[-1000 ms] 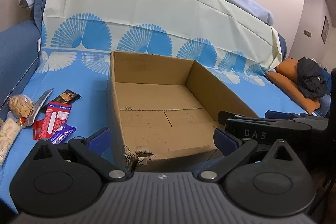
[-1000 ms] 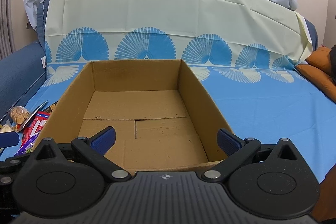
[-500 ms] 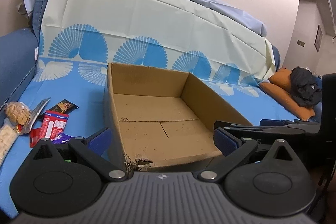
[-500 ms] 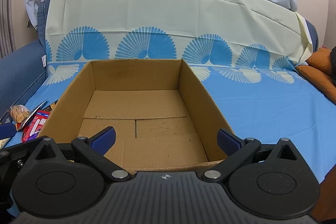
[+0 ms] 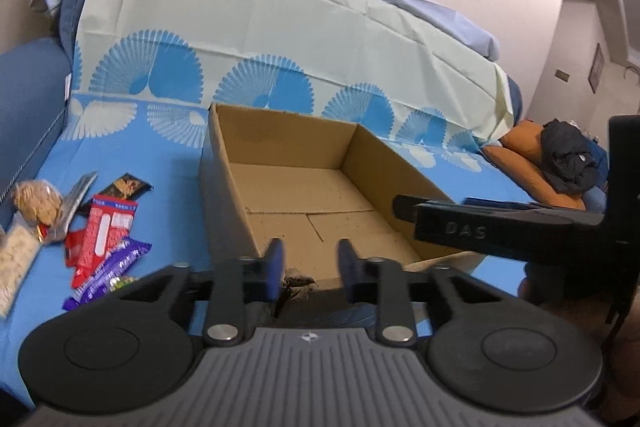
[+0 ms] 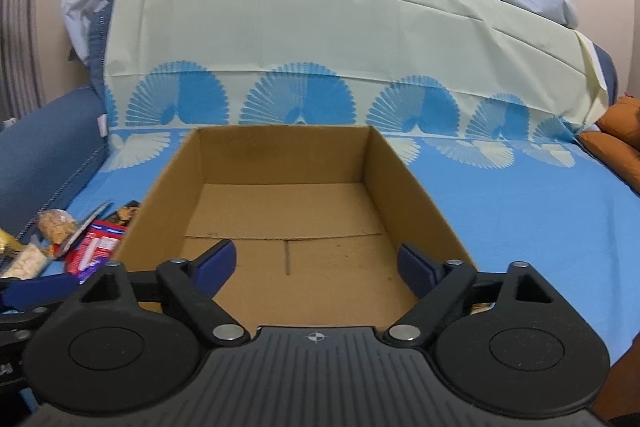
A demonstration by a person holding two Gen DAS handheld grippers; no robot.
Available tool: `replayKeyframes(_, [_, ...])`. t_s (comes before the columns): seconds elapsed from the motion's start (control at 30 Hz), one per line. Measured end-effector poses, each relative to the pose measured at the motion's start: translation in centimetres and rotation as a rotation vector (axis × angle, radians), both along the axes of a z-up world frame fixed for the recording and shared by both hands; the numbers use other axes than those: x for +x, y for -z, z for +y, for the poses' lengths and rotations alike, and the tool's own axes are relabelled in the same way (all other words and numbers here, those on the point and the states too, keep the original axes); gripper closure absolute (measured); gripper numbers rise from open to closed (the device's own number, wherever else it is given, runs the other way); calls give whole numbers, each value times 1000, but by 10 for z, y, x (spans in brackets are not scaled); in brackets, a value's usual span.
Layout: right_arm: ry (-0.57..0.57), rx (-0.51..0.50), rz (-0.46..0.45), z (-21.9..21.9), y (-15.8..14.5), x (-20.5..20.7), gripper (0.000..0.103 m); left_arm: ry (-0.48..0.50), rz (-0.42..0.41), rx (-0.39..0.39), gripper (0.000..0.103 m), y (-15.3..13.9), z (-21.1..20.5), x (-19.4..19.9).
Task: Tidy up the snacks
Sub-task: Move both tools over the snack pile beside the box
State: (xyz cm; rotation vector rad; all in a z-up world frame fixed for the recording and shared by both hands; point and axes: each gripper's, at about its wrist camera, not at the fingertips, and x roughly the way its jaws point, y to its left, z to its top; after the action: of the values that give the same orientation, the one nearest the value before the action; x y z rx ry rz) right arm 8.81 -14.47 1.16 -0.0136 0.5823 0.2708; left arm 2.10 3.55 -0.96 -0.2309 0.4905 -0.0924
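Observation:
An empty cardboard box [image 5: 224,195] [image 6: 416,187] sits open on the blue sofa cover. Left of it lies a pile of snacks: a red packet [image 5: 102,231] [image 6: 98,243], a purple bar [image 5: 112,265], a dark packet [image 5: 128,185] and clear bags of biscuits [image 5: 36,201] [image 6: 56,225]. My left gripper [image 5: 307,259] hangs before the box's torn near corner, its jaws narrowed to a small gap and holding nothing. My right gripper [image 6: 318,261] is open and empty above the box's near edge; it also shows in the left wrist view [image 5: 472,223].
The sofa's blue armrest [image 5: 28,99] stands left of the snacks. A patterned backrest cover [image 6: 320,59] rises behind the box. An orange cushion [image 5: 524,163] with dark clothing [image 5: 568,155] lies at the right. Blue cover [image 6: 520,211] stretches right of the box.
My left gripper's jaws have closed from wide open to a narrow gap. The left wrist view has tilted slightly. The right gripper has barely moved.

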Motion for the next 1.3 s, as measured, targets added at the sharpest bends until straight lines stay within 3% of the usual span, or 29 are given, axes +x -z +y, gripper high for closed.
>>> replayKeyframes(0.2, [-59, 52, -6, 15, -9, -11, 49, 83, -70, 134, 85, -29, 9, -19])
replayKeyframes(0.33, [-105, 93, -13, 28, -17, -17, 51, 92, -73, 264, 85, -30, 46, -28])
replayKeyframes(0.47, [-175, 133, -29, 47, -23, -23, 50, -2, -28, 335, 85, -7, 101, -29])
replayKeyframes(0.53, [-230, 147, -39, 60, -24, -28, 49, -84, 20, 311, 85, 11, 129, -30])
replayKeyframes(0.63, [-312, 165, -26, 85, -26, -32, 46, -232, 114, 216, 85, 39, 163, -31])
replayKeyframes(0.7, [-371, 185, 16, 104, -21, -30, 43, -331, 116, 207, 85, 41, 176, -30])
replayKeyframes(0.73, [-403, 179, 31, 115, -18, -30, 40, -357, 154, 216, 85, 45, 179, -25])
replayKeyframes(0.8, [-450, 154, 59, 139, -9, -29, 26, -370, 200, 229, 83, 50, 183, -17])
replayKeyframes(0.83, [-465, 145, 75, 150, -2, -28, 24, -375, 224, 240, 81, 52, 183, -12])
replayKeyframes(0.87, [-477, 136, 91, 160, 6, -27, 23, -377, 250, 247, 80, 54, 183, -7])
replayKeyframes(0.9, [-486, 124, 104, 171, 15, -26, 21, -384, 278, 250, 71, 58, 185, -5])
replayKeyframes(1.03, [-509, 29, 116, 200, 55, -28, 18, -417, 331, 296, 65, 67, 183, 3])
replayKeyframes(1.2, [-525, -64, 84, 218, 74, -28, 11, -457, 385, 389, 52, 77, 171, 18])
replayKeyframes(1.3, [-499, -98, 109, 222, 87, -19, 11, -469, 402, 417, 47, 81, 168, 24])
